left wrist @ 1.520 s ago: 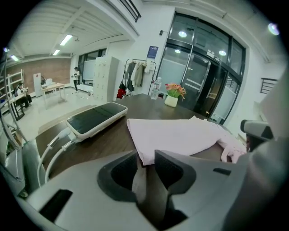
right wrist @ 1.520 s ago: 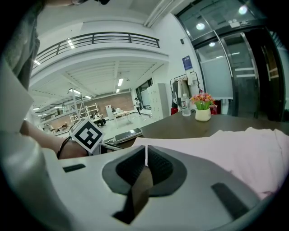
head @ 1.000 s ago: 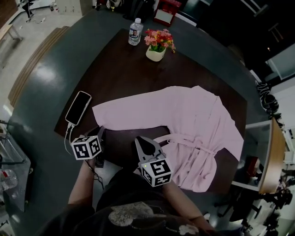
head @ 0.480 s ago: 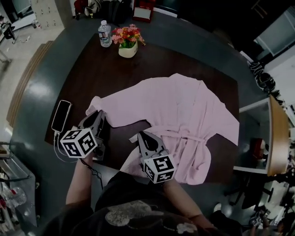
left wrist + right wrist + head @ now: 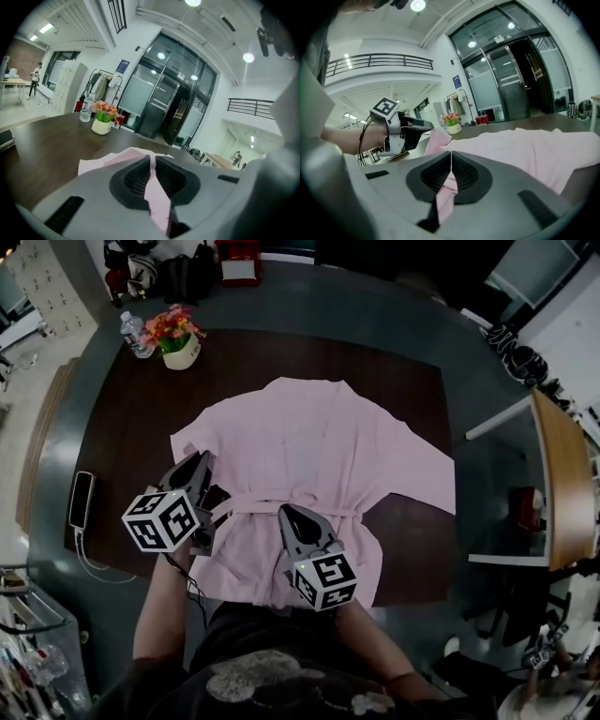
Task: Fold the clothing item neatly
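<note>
A pink robe (image 5: 319, 442) lies spread open on the dark desk (image 5: 112, 427). Its collar points toward the desk's far edge, and its hem is at the near edge, against the person's body. One sleeve runs out to the desk's right edge.

Bare wood shows along the desk's far edge beyond the collar, at its far right corner, and across much of its left half. There, only flowers (image 5: 178, 334) and a bottle (image 5: 134, 334) stand at the far left corner. A phone (image 5: 82, 500) lies by the left edge, its cable trailing toward the near left corner.

The left gripper (image 5: 195, 474) hovers over the desk's left half, at the robe's left side. Its fingers are closed on a strip of pink cloth that passes between them.

The right gripper (image 5: 289, 514) is over the desk's near middle, just beside the belt (image 5: 253, 505). Its fingers are pinched together on a fold of the robe.

The two grippers are near each other but apart, and both point toward the desk's far edge.
</note>
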Motion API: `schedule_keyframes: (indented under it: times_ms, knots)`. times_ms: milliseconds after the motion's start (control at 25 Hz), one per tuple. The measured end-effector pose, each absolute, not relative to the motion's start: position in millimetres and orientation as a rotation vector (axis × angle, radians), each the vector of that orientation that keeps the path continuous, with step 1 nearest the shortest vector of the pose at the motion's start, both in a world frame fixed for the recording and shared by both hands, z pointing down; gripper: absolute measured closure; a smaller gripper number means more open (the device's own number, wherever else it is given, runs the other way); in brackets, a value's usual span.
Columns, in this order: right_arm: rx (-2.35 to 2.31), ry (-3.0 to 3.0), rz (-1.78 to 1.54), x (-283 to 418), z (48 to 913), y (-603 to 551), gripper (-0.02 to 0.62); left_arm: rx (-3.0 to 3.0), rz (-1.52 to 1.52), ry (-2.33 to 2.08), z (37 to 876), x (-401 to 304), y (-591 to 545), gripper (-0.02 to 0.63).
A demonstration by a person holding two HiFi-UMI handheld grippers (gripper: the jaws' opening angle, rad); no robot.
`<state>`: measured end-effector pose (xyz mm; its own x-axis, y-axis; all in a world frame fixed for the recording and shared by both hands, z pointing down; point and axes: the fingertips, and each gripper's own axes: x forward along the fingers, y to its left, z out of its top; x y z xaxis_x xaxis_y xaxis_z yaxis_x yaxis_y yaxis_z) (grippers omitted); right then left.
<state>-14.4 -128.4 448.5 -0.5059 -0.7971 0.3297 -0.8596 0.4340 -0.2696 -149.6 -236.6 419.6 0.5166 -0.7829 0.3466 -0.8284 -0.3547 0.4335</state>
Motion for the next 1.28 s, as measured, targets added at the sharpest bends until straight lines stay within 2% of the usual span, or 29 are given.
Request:
schedule_keyframes:
  times_ms: [240,560,960,1280]
  knots:
    - [1.576,-2.482,0.67,72,450,-120,0.601,2.256,0.151,-1.265,419,-46,-247,0.565]
    - [1.644,-2.424,0.711,150,454,-108,0.601,2.296,0.201,-1.206,431,64,-257,0.565]
    - [1.654,-2.407,0.752,182,463,-97,0.601,2.323,0.397,-1.119,487,156,-249,0.565]
    - [1.653,-2.405,0.772,193,467,-96,0.601,2.517,0.558,-0.913,492,209,-213,0.563]
